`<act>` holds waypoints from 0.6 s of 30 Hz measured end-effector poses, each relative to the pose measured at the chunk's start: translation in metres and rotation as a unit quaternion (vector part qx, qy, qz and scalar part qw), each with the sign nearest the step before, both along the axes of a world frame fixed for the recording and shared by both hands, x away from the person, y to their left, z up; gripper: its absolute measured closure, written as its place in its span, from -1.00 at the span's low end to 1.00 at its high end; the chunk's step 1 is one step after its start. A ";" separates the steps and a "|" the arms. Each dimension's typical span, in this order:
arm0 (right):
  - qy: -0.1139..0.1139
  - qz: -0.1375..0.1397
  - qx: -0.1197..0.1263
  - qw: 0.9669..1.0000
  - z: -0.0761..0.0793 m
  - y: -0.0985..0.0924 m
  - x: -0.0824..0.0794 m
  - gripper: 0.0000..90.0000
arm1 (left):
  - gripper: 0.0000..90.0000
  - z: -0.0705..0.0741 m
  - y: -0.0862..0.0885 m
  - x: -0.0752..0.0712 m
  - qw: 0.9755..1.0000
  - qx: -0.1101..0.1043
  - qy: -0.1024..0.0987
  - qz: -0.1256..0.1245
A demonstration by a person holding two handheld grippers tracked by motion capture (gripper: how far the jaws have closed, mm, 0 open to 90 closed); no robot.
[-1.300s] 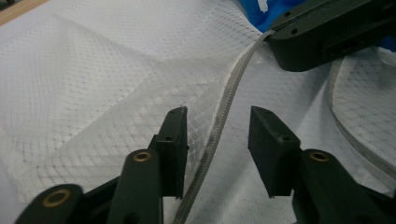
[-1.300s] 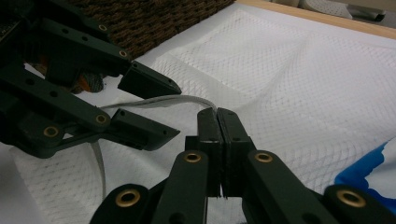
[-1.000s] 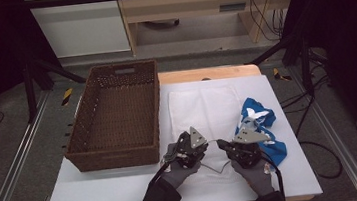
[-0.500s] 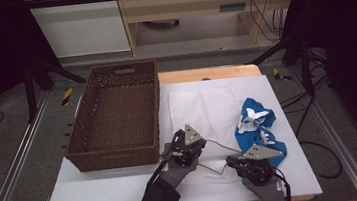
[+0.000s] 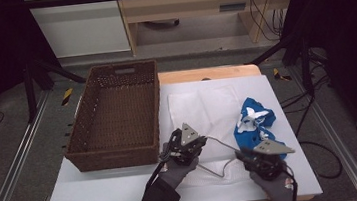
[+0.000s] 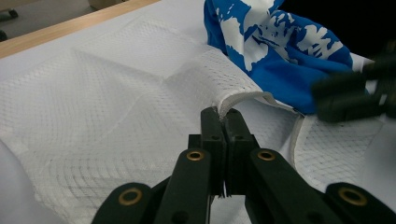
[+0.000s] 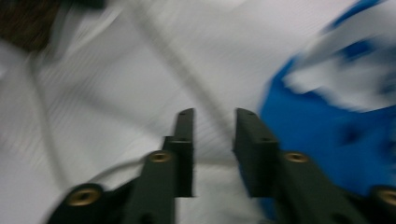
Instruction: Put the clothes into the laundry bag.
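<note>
**A:** How did the left gripper [image 6: 223, 122] stand?

**B:** Its jaws were pressed together on the hemmed edge of the white mesh bag [image 6: 116, 102], pinching the rim where it curled up off the table. From above, that gripper [image 5: 187, 141] sat at the near middle of the white table [image 5: 101, 199], just beside the front right corner of the wicker basket [image 5: 113, 117].

**A:** And the right gripper?

**B:** The right gripper [image 7: 212, 122] had its jaws parted by a narrow gap, holding nothing. Its own view was blurred, but it showed white mesh under the jaws and blue cloth just to their right. In the high view it [image 5: 265, 152] was near the table's front edge, close by the near end of the blue and white garment [image 5: 255, 122].

**A:** Where did the cloth things lie?

**B:** The mesh bag [image 5: 203, 113] was spread flat mid-table, right of the basket, its pale rim looping toward both grippers. The garment lay crumpled at the bag's right side, touching it.

**A:** Farther back?

**B:** The basket's far end, then a wooden strip [image 5: 204, 73] at the table's far edge.
</note>
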State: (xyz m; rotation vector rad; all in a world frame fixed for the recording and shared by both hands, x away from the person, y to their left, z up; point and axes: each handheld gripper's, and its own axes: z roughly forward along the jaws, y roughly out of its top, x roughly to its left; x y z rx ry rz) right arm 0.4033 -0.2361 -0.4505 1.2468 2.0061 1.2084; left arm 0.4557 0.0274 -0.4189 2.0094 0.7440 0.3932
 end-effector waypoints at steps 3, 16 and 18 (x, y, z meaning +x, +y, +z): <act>-0.022 -0.061 -0.002 0.998 0.013 -0.021 0.007 0.04 | 0.97 -0.001 0.001 0.000 1.000 -0.003 0.001 0.001; 0.030 -0.105 -0.028 0.994 -0.013 -0.048 0.020 0.95 | 0.97 -0.002 0.001 0.001 1.000 -0.007 0.010 -0.003; 0.014 -0.087 -0.012 0.996 -0.003 -0.048 0.014 0.96 | 0.97 -0.002 0.001 0.000 1.000 -0.008 0.010 -0.002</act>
